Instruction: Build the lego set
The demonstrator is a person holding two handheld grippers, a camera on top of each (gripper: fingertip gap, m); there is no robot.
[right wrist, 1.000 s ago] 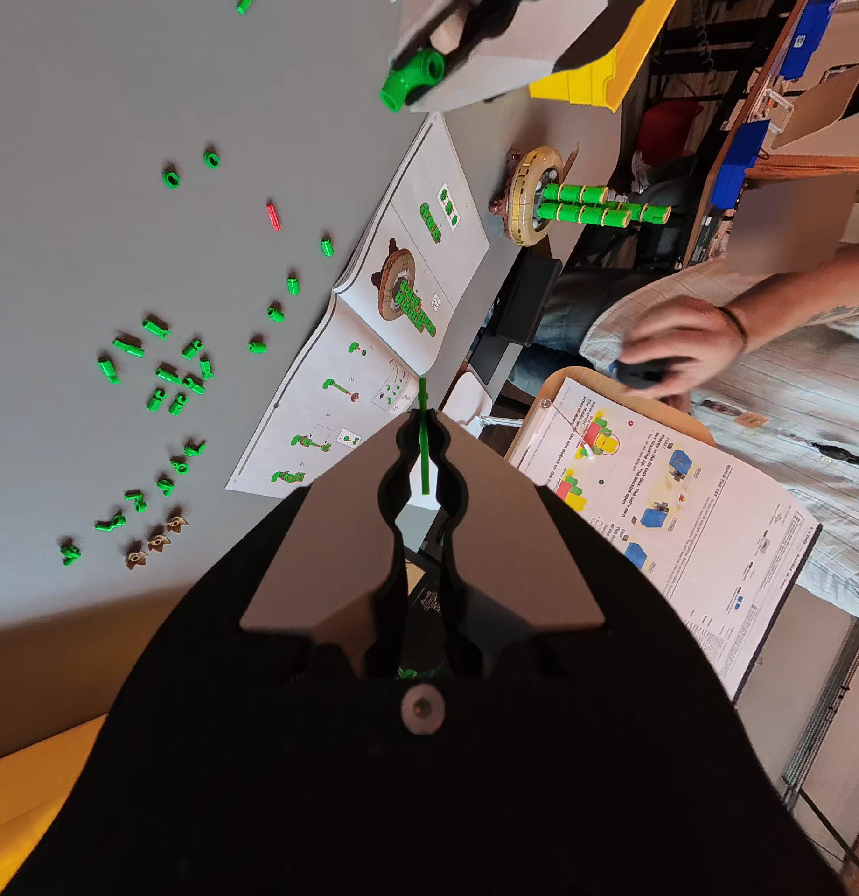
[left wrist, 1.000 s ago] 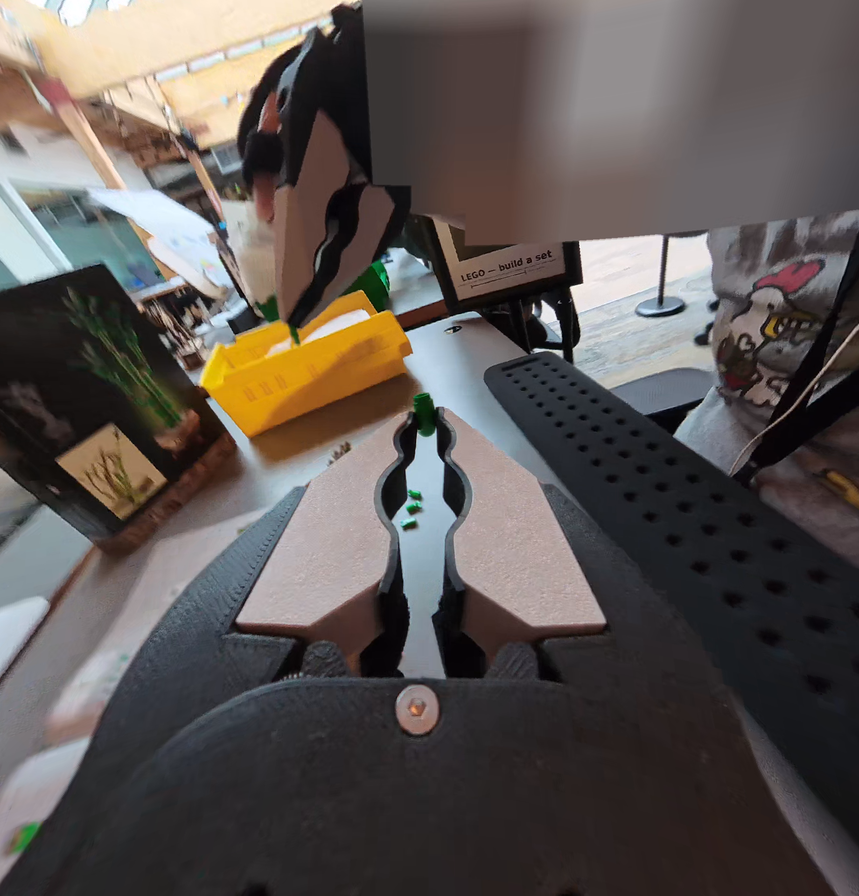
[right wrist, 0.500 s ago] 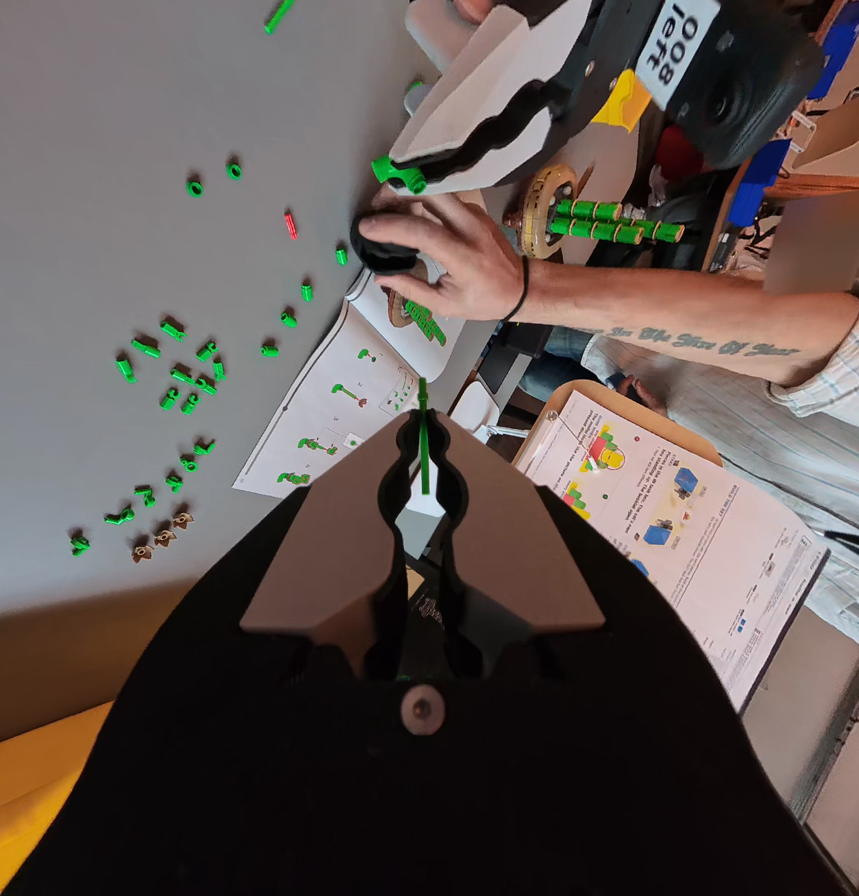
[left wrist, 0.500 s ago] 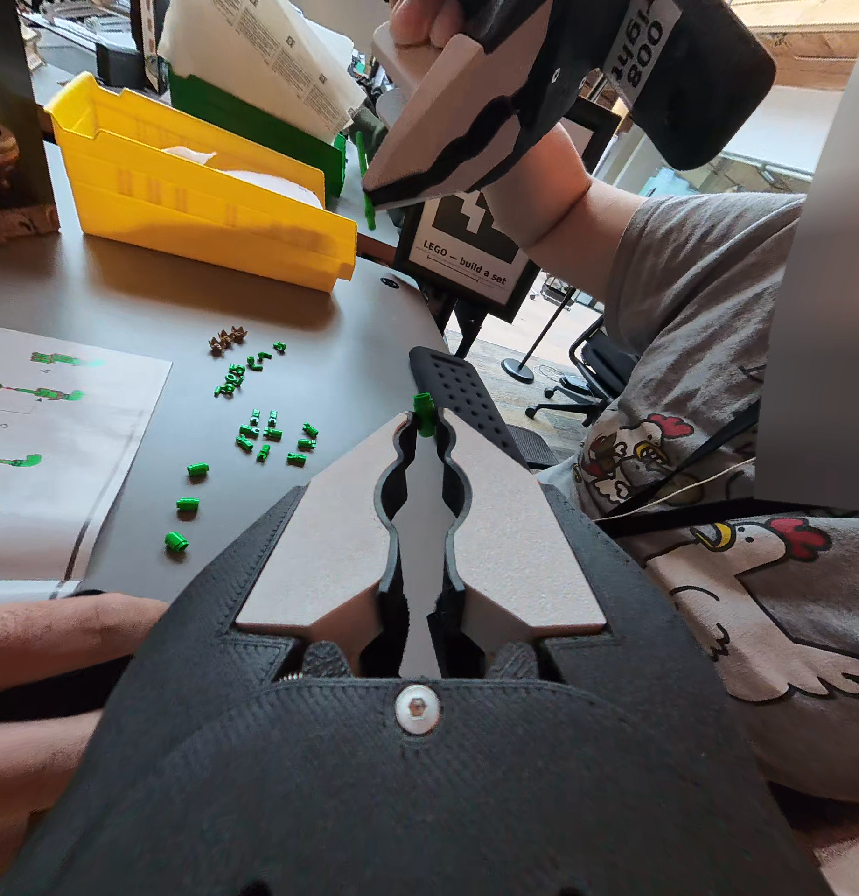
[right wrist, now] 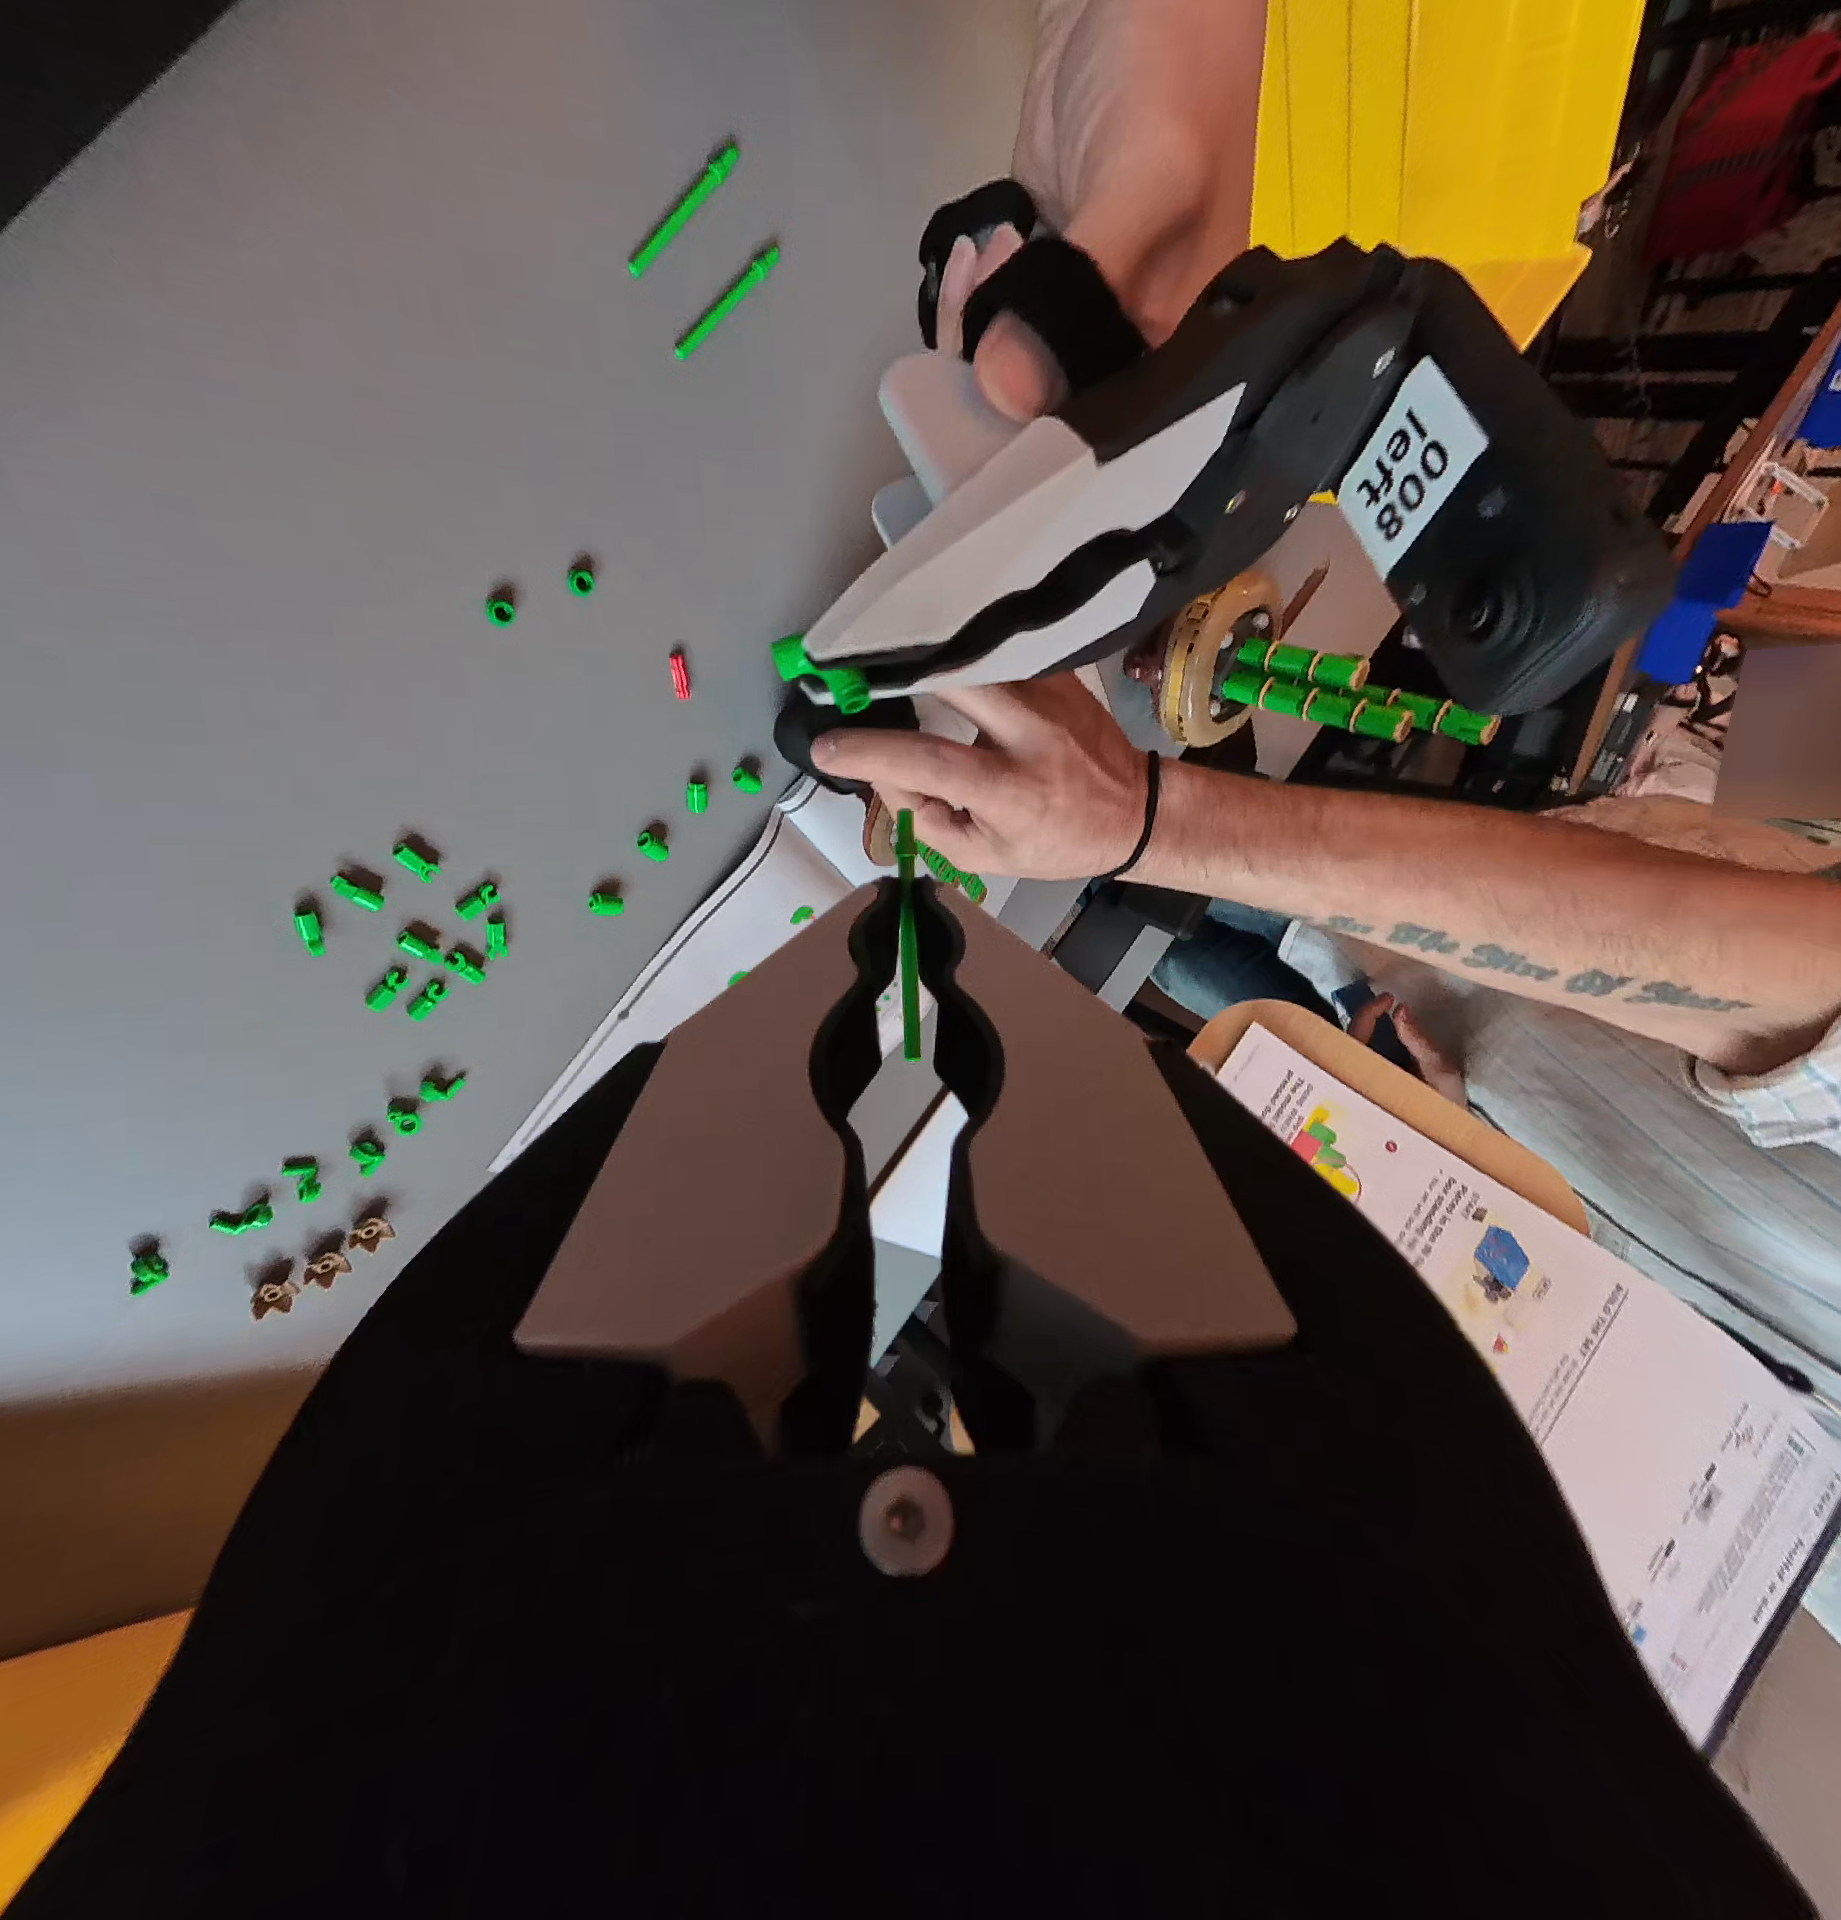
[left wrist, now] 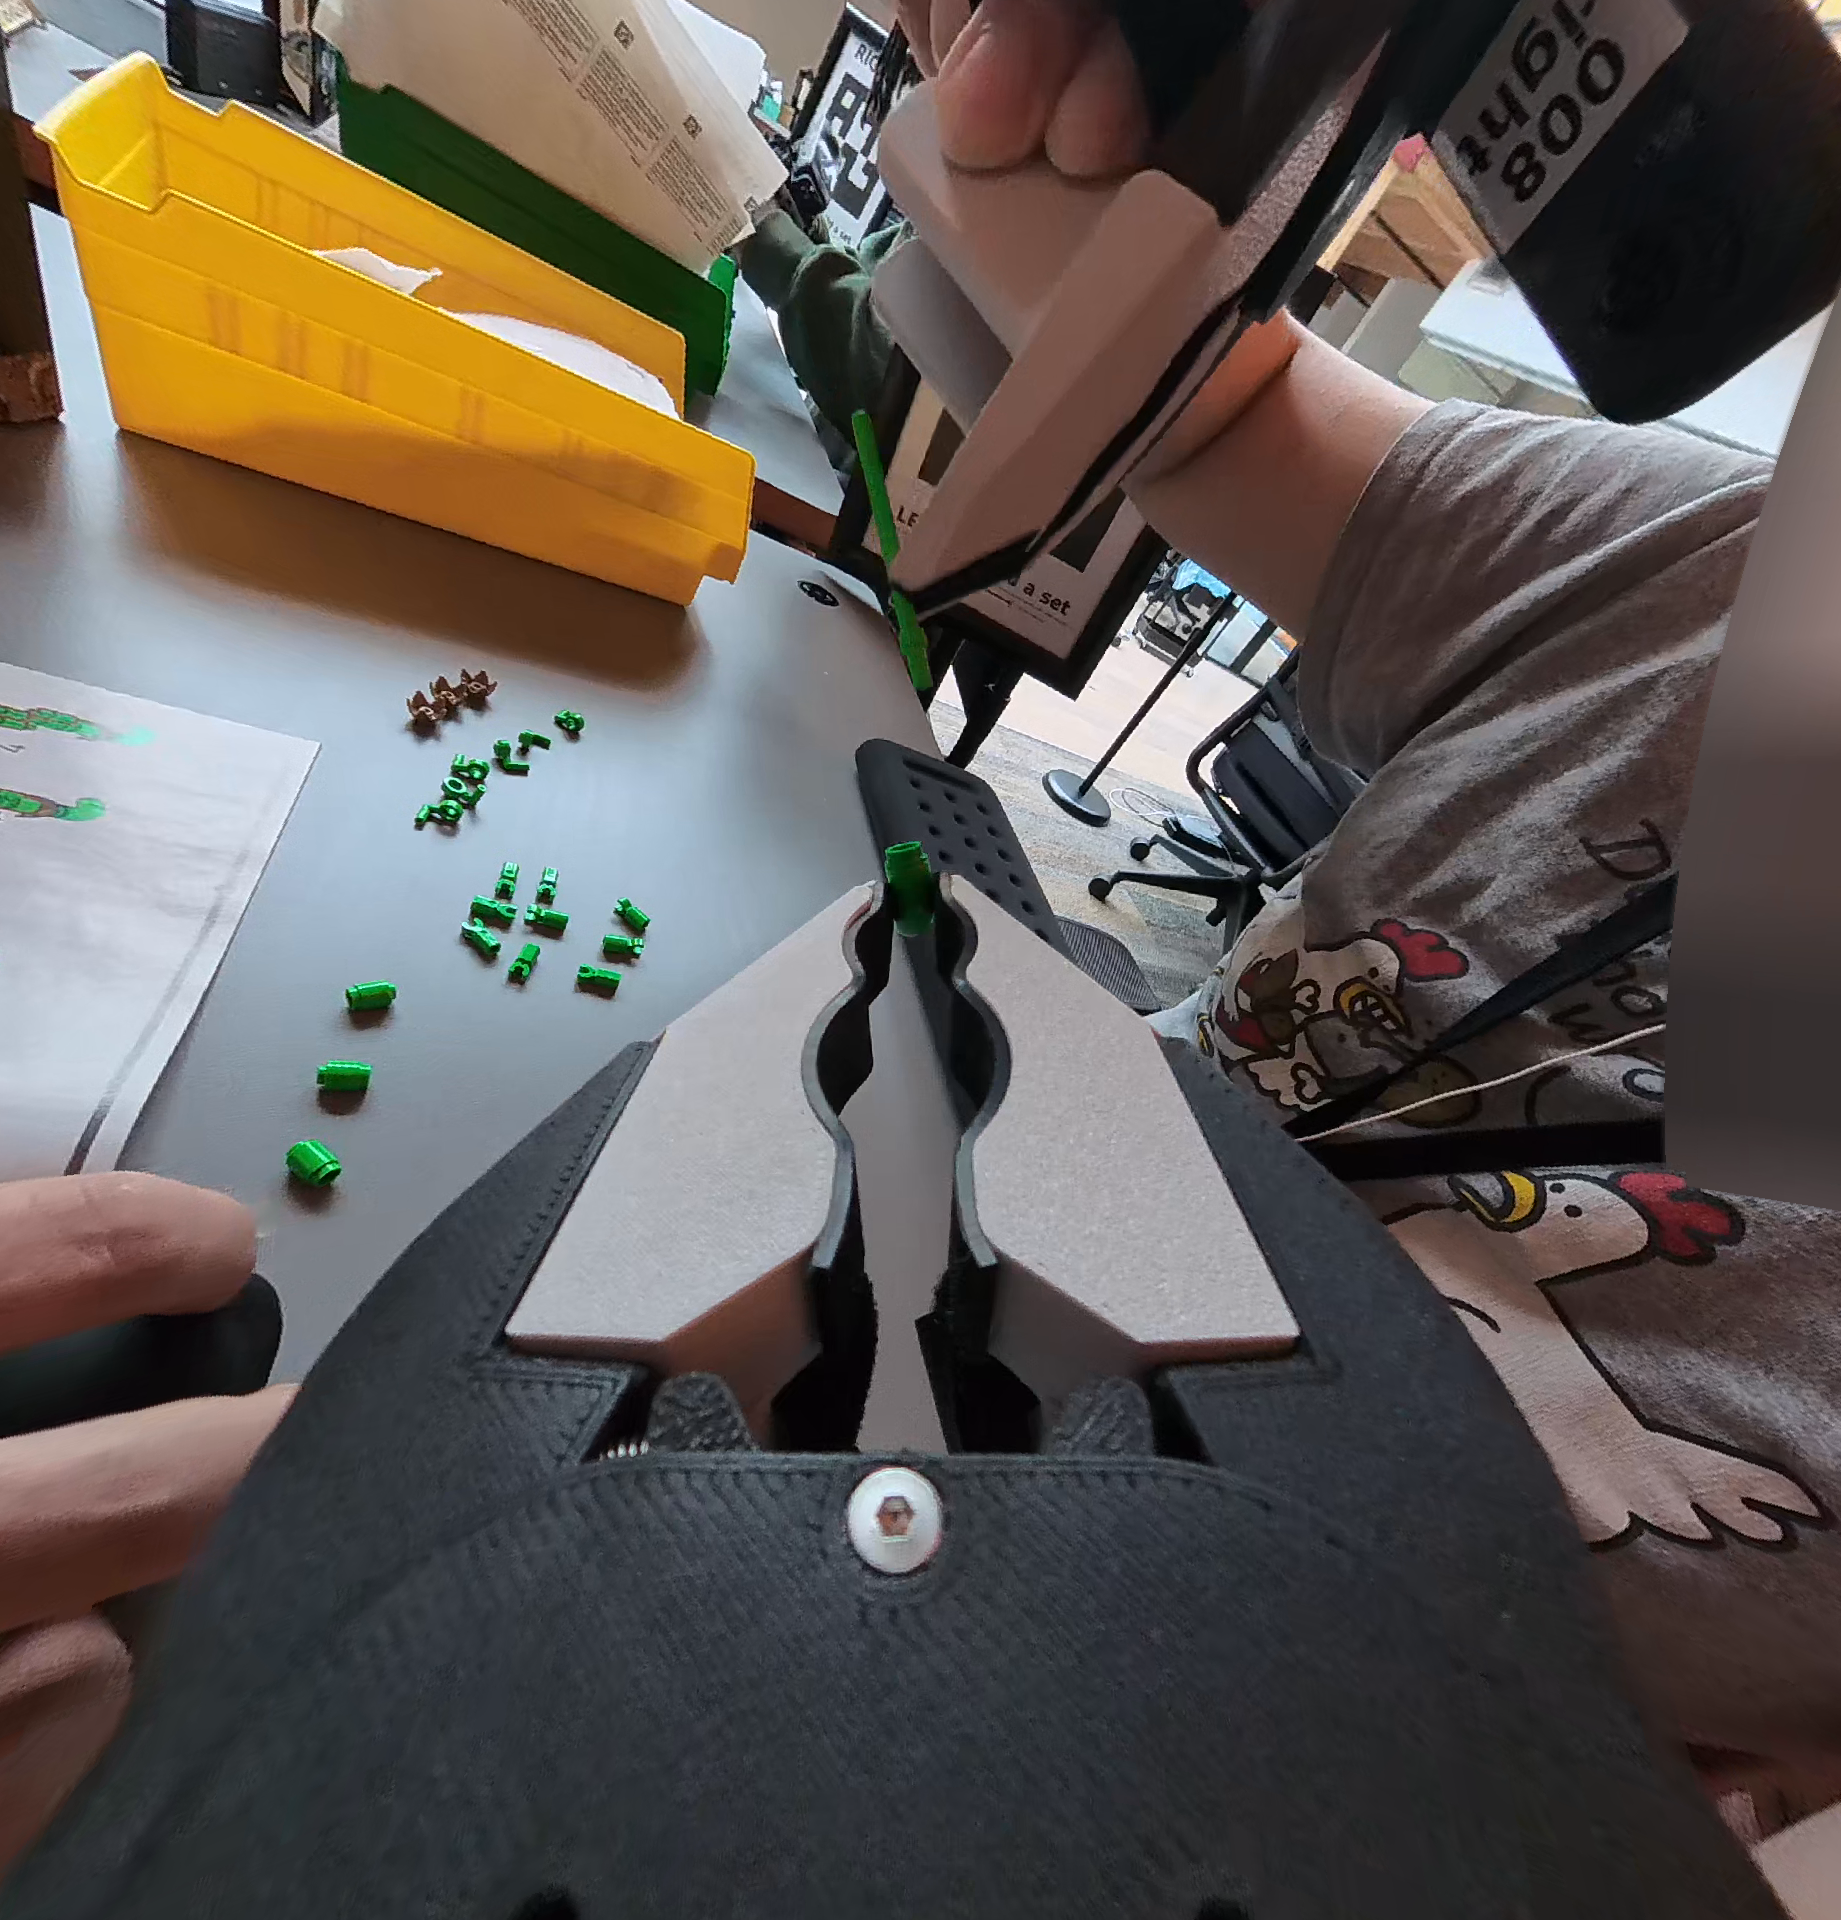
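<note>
My left gripper (left wrist: 908, 896) is shut on a small green tube piece (left wrist: 905, 881) at its tips; it also shows in the right wrist view (right wrist: 824, 675) above the table. My right gripper (right wrist: 903, 883) is shut on a thin green rod (right wrist: 907, 935) that sticks out past the tips. In the left wrist view the right gripper (left wrist: 911, 597) hangs above and beyond the left one, rod (left wrist: 888, 540) pointing down. Several small green pieces (left wrist: 542, 920) lie on the dark table (left wrist: 272, 613). A partly built model with green stalks (right wrist: 1342, 696) stands behind the left gripper.
An open instruction booklet (left wrist: 85, 883) lies at the left. A yellow bin (left wrist: 376, 343) and a green bin (left wrist: 542, 229) stand at the back. Another person's hand (right wrist: 999, 790) rests on the booklet holding a black object. Two long green rods (right wrist: 703, 249) and a red piece (right wrist: 678, 673) lie on the table. The gap from one gripper's tips to the other's is roughly 5 cm.
Both grippers have drawn nearer each other, each still holding its piece. The left gripper swung from facing the bin toward the table edge. The other person's hand came onto the booklet.
</note>
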